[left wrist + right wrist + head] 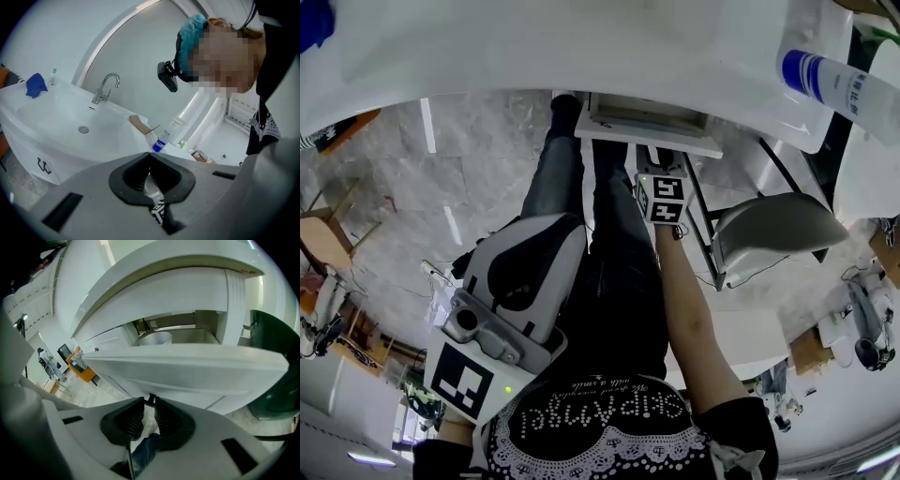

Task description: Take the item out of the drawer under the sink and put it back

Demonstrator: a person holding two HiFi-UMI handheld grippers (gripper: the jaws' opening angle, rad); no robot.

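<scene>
While a pale round item (155, 338) lies inside the open drawer (187, 364), the right tongs (150, 400) hang just before that drawer, slightly parted and empty. The left tongs (149, 155) are well back from the drawer, closed on nothing. Above the drawer is the sink (56, 117).

drawer (187, 366) inside mostly hidden behind own front; bottle (825, 80) cut off at rt edge.

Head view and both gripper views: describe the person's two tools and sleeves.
The left tool is a pale grey moulded shell with black ribbed pads and a black-and-white marker cube. The right tool matches, with its own cube. The top's sleeve is short and black.
</scene>
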